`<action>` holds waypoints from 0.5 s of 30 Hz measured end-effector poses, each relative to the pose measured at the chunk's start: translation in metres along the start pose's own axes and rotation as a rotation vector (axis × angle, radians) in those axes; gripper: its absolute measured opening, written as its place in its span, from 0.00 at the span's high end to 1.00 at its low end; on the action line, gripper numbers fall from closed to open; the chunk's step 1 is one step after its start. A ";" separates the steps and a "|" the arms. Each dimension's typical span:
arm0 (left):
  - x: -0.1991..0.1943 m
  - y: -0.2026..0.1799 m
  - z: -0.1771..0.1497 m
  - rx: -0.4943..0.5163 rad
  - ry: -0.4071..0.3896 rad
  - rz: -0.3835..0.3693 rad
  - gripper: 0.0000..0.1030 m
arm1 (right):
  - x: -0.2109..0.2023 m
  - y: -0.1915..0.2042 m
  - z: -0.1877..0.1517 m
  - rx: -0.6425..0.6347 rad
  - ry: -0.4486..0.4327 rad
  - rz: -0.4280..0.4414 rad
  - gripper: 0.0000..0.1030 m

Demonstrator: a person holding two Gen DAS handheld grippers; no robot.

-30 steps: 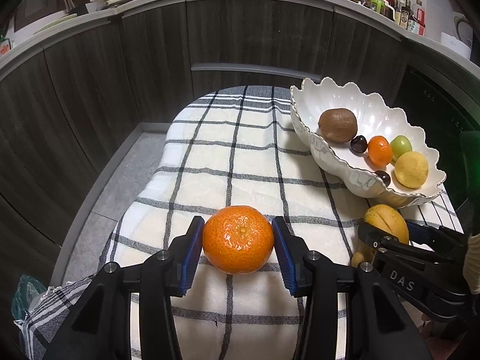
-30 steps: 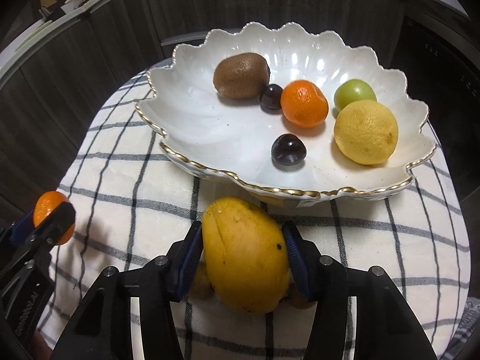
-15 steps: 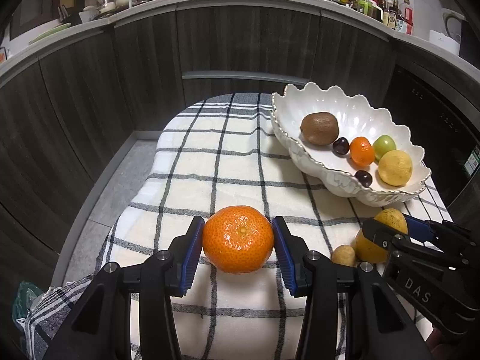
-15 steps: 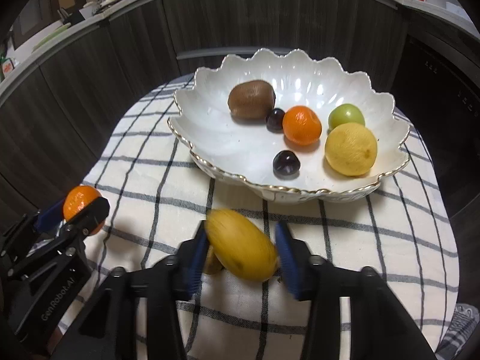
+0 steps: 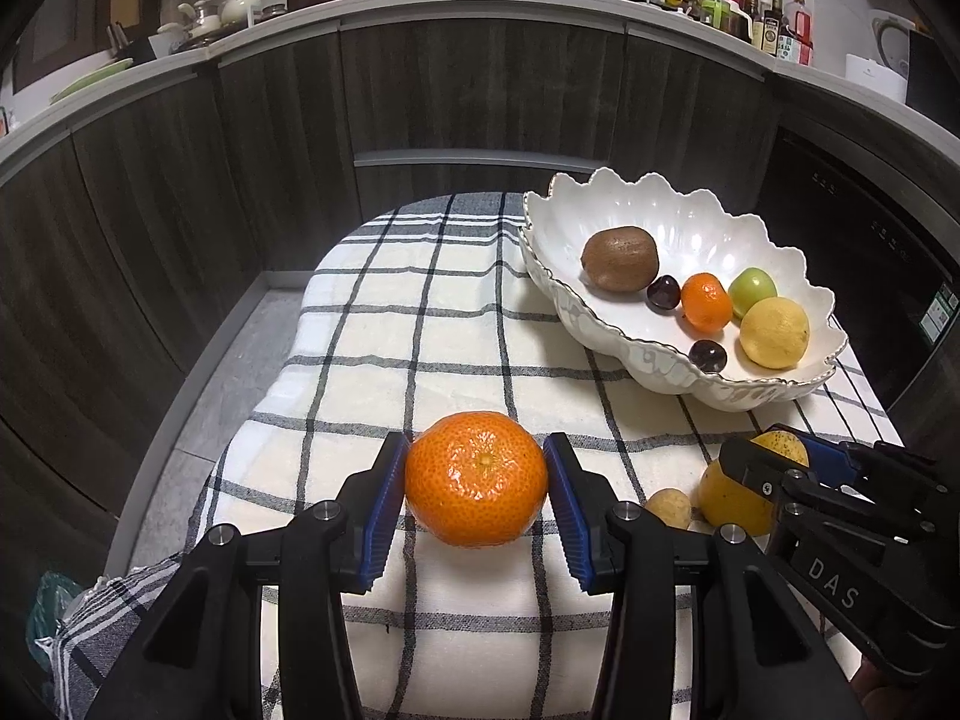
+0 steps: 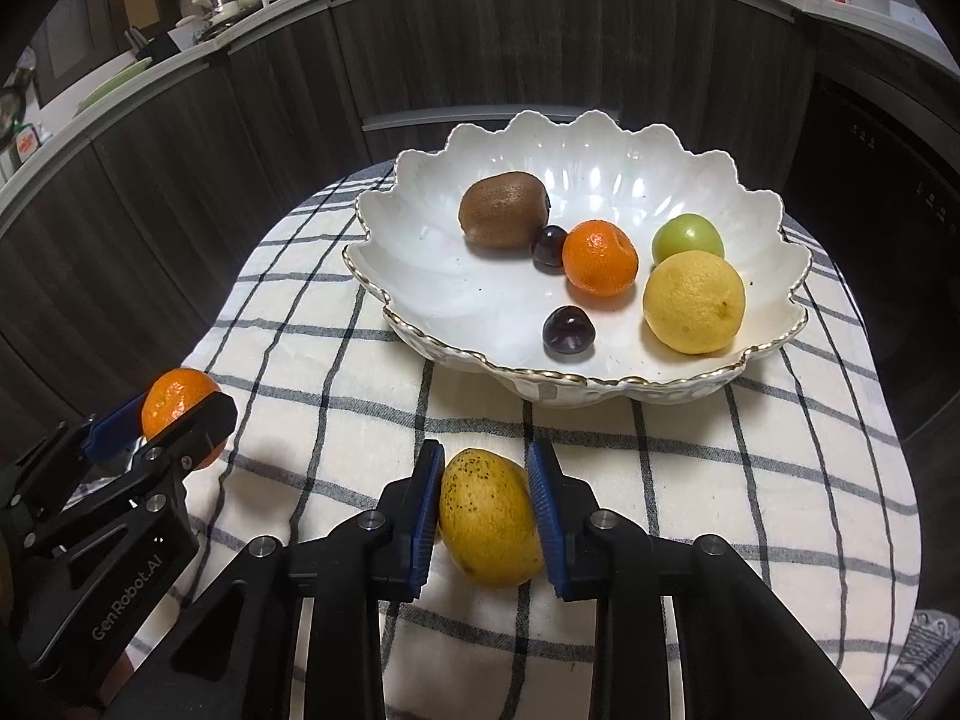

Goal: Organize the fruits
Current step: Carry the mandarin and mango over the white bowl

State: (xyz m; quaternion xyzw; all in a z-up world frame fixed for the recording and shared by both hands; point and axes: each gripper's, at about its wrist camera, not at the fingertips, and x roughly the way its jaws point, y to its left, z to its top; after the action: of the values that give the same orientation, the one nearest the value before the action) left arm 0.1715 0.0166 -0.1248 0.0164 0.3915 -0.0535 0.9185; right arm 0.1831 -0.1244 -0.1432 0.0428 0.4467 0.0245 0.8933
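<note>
left tongs (image 5: 477,480): clamped on a big mandarin (image 5: 476,477), blue pads pressed on both sides, fruit held over the checked cloth (image 5: 384,324) near its front-left part

right tongs (image 6: 485,507): jaws closing around a yellow mango (image 6: 487,517) with dark speckles, pads touching both its flanks; it's near the front of the cloth, just in front of the bowl

bowl (image 6: 432,276): white, scalloped rim with a gold edge, sits toward the far right of the cloth on the bench

in the bowl: a kiwi (image 6: 503,210) at the back left, a dark cherry (image 6: 549,246) right beside it, a small mandarin (image 6: 600,258) in the middle, a green plum-ish fruit (image 6: 687,239) behind a lemon (image 6: 693,302) on the right, and a second cherry (image 6: 569,330) alone near the front rim

loose bits: from the left wrist view there's a small tan fruit (image 5: 668,507) on the cloth just left of the mango, can't tell what it is

how the two sit: left tongs are off to the left of the right ones, well apart, both short of the bowl

background: dark wood-grain cabinets (image 5: 480,114) curving behind, with pots and bottles on the worktop above
</note>
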 end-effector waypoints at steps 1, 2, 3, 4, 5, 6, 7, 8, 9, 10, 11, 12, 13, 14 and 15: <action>0.000 0.000 0.000 0.000 -0.001 -0.001 0.56 | 0.000 0.000 0.000 0.002 -0.001 0.000 0.71; -0.001 0.000 0.001 0.000 -0.003 -0.002 0.56 | -0.001 -0.001 0.000 0.006 -0.005 0.001 0.71; -0.002 -0.001 0.001 0.001 -0.006 -0.003 0.56 | -0.002 -0.002 0.000 0.007 -0.008 0.002 0.71; -0.002 -0.001 0.001 0.002 -0.007 -0.004 0.56 | -0.003 -0.002 0.000 0.007 -0.009 0.004 0.71; -0.003 -0.002 0.002 0.005 -0.009 -0.006 0.56 | -0.004 -0.002 0.001 0.008 -0.011 0.006 0.71; -0.003 -0.003 0.002 0.006 -0.010 -0.007 0.56 | -0.006 -0.003 0.001 0.010 -0.015 0.006 0.71; -0.003 -0.003 0.002 0.006 -0.010 -0.010 0.56 | -0.007 -0.003 0.001 0.011 -0.020 0.007 0.71; -0.004 -0.004 0.002 0.007 -0.011 -0.012 0.56 | -0.010 -0.003 0.002 0.013 -0.024 0.010 0.71; -0.005 -0.005 0.003 0.008 -0.013 -0.015 0.56 | -0.012 -0.003 0.003 0.013 -0.029 0.011 0.71; -0.006 -0.006 0.004 0.010 -0.015 -0.017 0.56 | -0.014 -0.004 0.004 0.013 -0.036 0.011 0.71; -0.008 -0.007 0.005 0.011 -0.020 -0.020 0.56 | -0.016 -0.004 0.005 0.014 -0.040 0.012 0.71; -0.008 -0.008 0.007 0.012 -0.024 -0.021 0.56 | -0.018 -0.005 0.006 0.015 -0.041 0.014 0.71; -0.010 -0.009 0.008 0.012 -0.028 -0.023 0.56 | -0.020 -0.005 0.007 0.017 -0.044 0.019 0.71; -0.011 -0.010 0.011 0.013 -0.031 -0.027 0.56 | -0.022 -0.005 0.008 0.017 -0.048 0.019 0.71; -0.012 -0.010 0.012 0.014 -0.033 -0.029 0.56 | -0.024 -0.005 0.009 0.015 -0.052 0.020 0.71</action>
State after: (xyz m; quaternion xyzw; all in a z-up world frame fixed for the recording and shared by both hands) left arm 0.1704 0.0064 -0.1073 0.0161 0.3761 -0.0700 0.9238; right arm 0.1759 -0.1319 -0.1188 0.0546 0.4231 0.0289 0.9040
